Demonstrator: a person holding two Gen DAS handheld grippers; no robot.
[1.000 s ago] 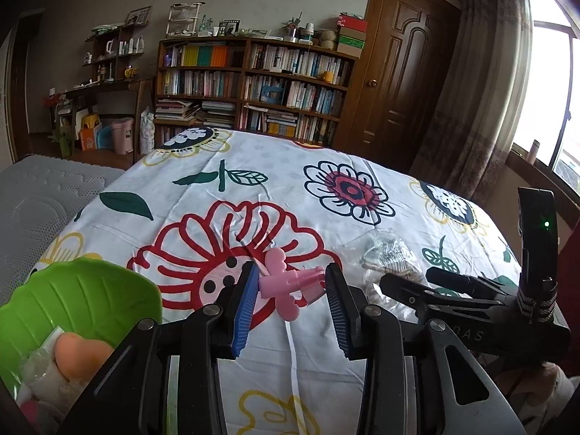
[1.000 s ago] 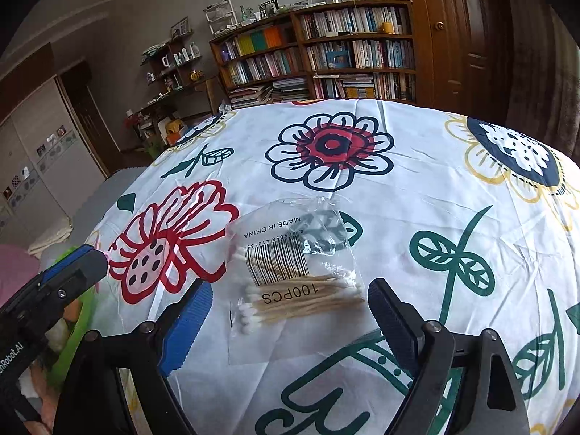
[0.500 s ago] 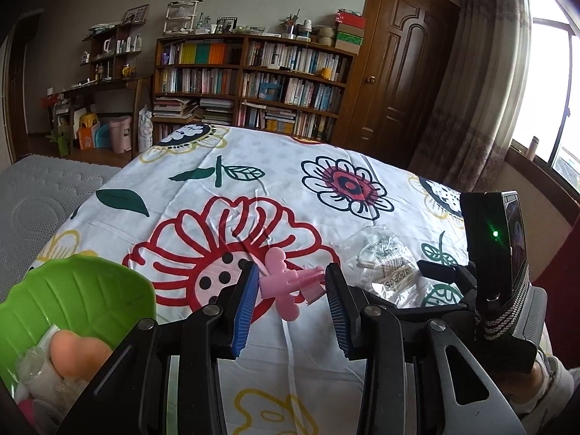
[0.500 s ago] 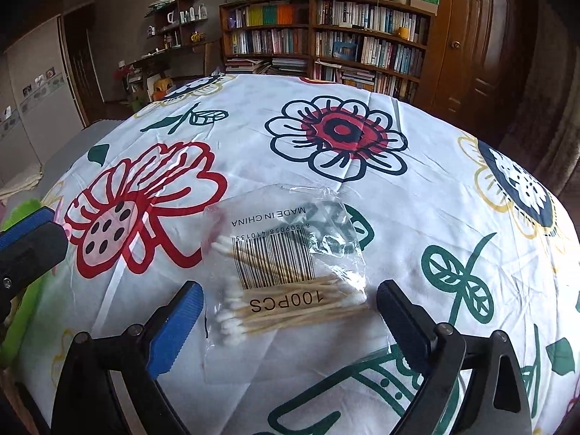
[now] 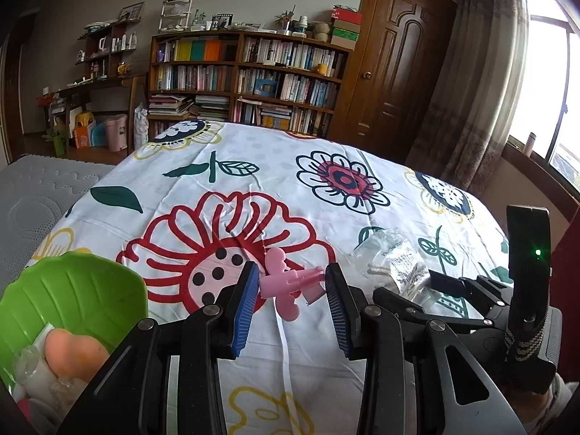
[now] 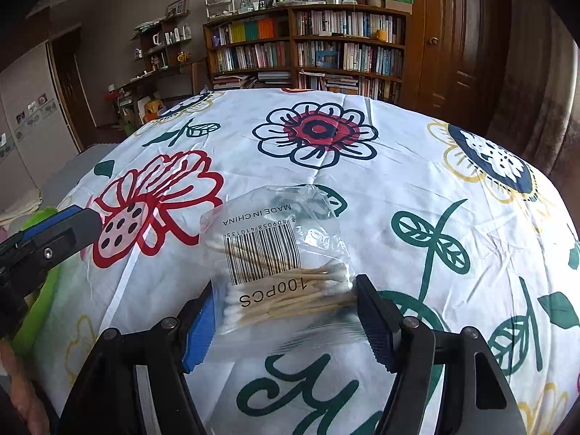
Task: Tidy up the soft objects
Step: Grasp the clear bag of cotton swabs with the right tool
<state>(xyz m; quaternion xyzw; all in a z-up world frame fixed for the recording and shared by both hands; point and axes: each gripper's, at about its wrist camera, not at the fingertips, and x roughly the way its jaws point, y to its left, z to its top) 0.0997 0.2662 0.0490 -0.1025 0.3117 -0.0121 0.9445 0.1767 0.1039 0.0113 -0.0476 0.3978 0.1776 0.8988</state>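
The right gripper point(image 6: 282, 320) straddles a clear bag of cotton swabs point(image 6: 281, 253) lying on the flowered cloth point(image 6: 417, 181); its two pads stand just at the bag's near corners, spread apart, not clamped. The left gripper point(image 5: 291, 299) is spread too, a pink clip point(image 5: 286, 284) lying between its fingers without being pinched. A green leaf-shaped tray point(image 5: 72, 290) sits to its left.

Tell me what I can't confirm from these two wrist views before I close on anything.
- Green leaf-shaped bowl, left wrist view: cut by the frame edge and the left gripper, contents only partly visible.
- Cotton swab bag, right wrist view: right gripper fingers flank it; contact unclear.
- Pink clip: far side hidden.
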